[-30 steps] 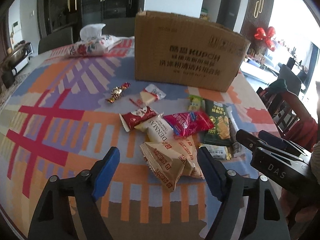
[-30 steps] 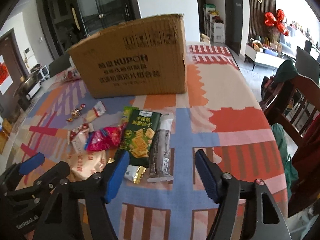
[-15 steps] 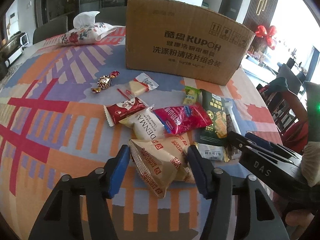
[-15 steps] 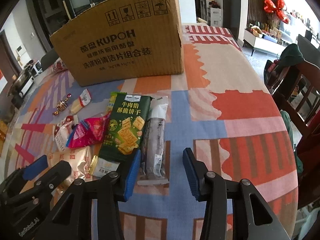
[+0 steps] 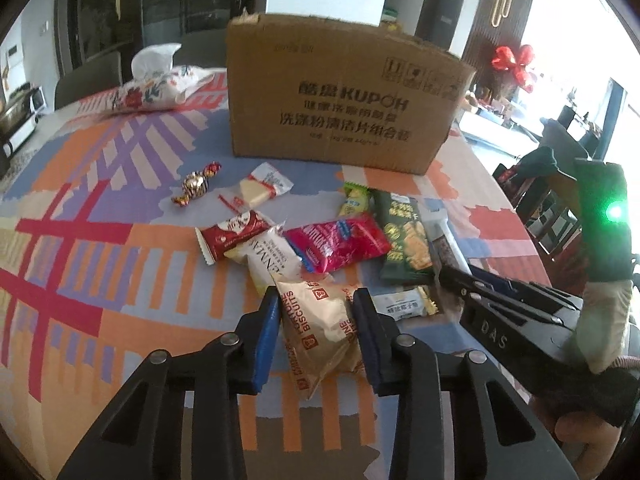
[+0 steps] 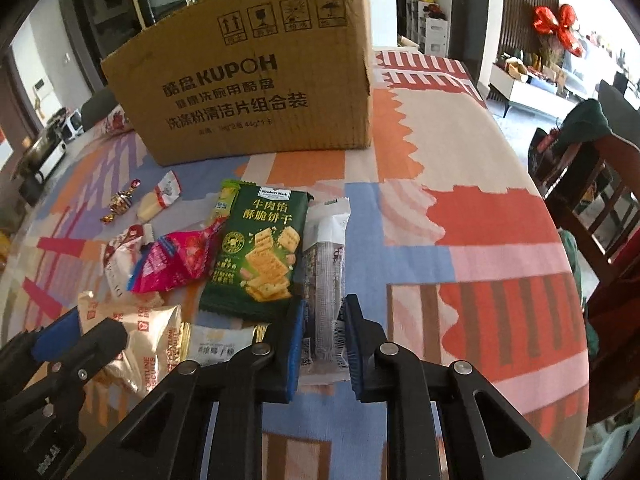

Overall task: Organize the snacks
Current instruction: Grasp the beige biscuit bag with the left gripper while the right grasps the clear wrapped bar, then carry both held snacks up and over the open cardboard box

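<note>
Several snack packets lie on a patterned tablecloth in front of a brown cardboard box (image 5: 344, 96), also in the right wrist view (image 6: 248, 76). My left gripper (image 5: 316, 312) is shut on a beige Fortune Biscuits bag (image 5: 320, 328). My right gripper (image 6: 324, 328) is shut on the near end of a long clear bar packet (image 6: 324, 264). Beside it lie a green cracker pack (image 6: 260, 248), a pink packet (image 6: 180, 260) and a small white packet (image 6: 216, 344). The right gripper also shows in the left wrist view (image 5: 460, 276).
A red packet (image 5: 236, 232), a white Denmark packet (image 5: 272, 260), a cheese wedge packet (image 5: 260, 188) and a gold candy (image 5: 196, 184) lie to the left. A floral tissue pack (image 5: 160, 88) sits far left. Chairs (image 6: 592, 192) stand past the table's right edge.
Both grippers moved forward and down and closed: the left onto the biscuit bag, the right onto the clear bar packet.
</note>
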The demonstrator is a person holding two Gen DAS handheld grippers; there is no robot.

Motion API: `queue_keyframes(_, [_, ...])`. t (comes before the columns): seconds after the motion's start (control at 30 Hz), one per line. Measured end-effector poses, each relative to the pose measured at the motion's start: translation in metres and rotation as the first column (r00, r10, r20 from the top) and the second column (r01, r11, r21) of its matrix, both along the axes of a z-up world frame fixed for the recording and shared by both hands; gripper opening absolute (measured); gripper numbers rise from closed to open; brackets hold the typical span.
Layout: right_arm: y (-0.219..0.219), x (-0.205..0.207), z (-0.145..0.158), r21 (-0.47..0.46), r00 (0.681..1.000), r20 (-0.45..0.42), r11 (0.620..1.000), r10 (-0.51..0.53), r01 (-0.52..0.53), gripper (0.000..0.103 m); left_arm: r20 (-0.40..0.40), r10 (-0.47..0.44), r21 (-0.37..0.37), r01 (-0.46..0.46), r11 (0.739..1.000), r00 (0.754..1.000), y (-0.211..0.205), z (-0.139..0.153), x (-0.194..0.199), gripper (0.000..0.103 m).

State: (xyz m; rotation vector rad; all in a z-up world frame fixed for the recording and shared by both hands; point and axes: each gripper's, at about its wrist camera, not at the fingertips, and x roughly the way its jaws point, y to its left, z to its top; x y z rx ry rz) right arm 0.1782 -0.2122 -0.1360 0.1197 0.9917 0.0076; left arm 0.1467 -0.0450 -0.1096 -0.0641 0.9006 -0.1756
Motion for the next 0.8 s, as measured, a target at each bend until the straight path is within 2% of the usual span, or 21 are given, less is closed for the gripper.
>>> queue_keyframes(0.1, [-0.001,-0.009,0.009,0.007,1.0,0.02,1.0,0.003,-0.003,0.02,0.026,-0.004,0.002,0.004,1.0,1.0,0.001,0.008,-0.004,0.035])
queue_keyframes(0.47, [0.012,-0.037,0.069,0.041,0.984,0.17,0.997,0.056,-0.064,0.02,0.124,-0.026,0.005,0.026,1.0,0.992,0.003,0.042,-0.019,0.033])
queue_keyframes(0.8, [0.021,-0.041,0.116,0.034,0.952,0.288,0.993,0.1,-0.114,0.02,0.266,-0.065,0.038,0.057,0.998,0.962,0.006,0.094,-0.016,0.033])
